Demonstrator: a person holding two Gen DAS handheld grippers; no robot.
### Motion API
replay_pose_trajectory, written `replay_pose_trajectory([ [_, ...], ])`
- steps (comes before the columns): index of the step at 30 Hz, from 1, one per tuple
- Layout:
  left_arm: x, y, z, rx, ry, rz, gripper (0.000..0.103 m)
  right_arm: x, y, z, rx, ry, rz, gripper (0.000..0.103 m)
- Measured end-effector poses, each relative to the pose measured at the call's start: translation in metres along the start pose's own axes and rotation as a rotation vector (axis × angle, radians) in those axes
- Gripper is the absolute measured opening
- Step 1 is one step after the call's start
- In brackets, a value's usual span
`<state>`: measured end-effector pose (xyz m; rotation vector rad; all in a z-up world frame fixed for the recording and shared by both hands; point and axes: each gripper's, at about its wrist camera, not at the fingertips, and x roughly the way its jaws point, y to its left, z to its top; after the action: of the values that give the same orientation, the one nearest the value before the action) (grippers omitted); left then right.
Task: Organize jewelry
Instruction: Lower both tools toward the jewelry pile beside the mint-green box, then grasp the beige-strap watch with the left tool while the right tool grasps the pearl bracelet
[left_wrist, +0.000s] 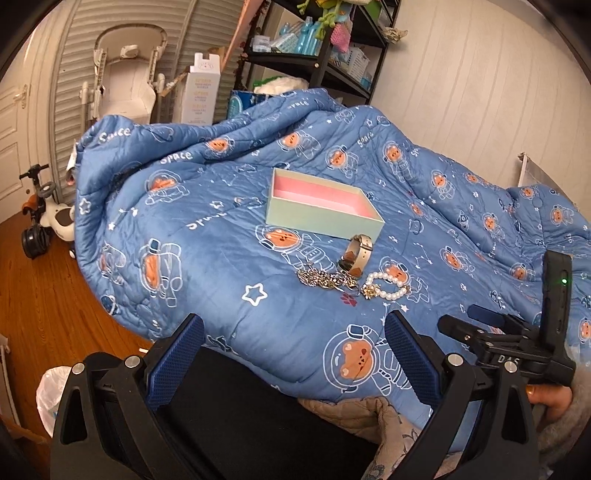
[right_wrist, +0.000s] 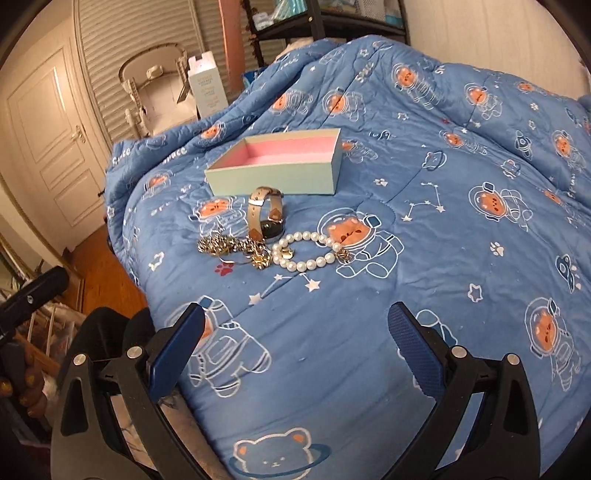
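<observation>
Jewelry (right_wrist: 273, 240) ahead of right tool (right_wrist: 295, 332) | jaws apart | beside box (right_wrist: 273, 177)

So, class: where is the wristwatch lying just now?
In both views the wristwatch lies mid-frame on the blue quilt, just before the open box, behind the gold chain and pearl bracelet.

Box (right_wrist: 275, 173) on quilt (right_wrist: 443, 258); watch (right_wrist: 266, 214) before it; chain (right_wrist: 236, 249) left of pearl bracelet (right_wrist: 306, 253).

Both the left gripper (left_wrist: 294, 334) and the right gripper (right_wrist: 296, 325) are being held wide apart, gripping nothing.
</observation>
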<state>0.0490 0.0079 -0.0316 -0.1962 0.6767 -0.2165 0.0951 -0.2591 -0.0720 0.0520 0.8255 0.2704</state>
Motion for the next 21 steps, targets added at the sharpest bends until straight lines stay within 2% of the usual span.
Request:
replay_pose_trajectory([
  [3,0.024,-0.003,0.006,0.026,0.055,-0.053,0.095,0.015,-0.012,0.011,-0.072,0.036,-0.004,0.098],
  [7,0.057,-0.015,0.021,0.074,0.109,-0.101,0.084,0.033,-0.029,0.027,-0.105,0.072,0.003,0.097],
  [14,0.117,-0.042,0.054,0.133,0.17,-0.155,0.067,0.066,-0.035,0.06,-0.17,0.119,0.035,0.07],
  [17,0.14,-0.049,0.065,0.145,0.196,-0.173,0.063,0.082,-0.037,0.069,-0.17,0.16,0.083,0.064],
  [21,0.167,-0.061,0.073,0.185,0.239,-0.185,0.057,0.104,-0.033,0.074,-0.23,0.22,0.109,0.05],
])
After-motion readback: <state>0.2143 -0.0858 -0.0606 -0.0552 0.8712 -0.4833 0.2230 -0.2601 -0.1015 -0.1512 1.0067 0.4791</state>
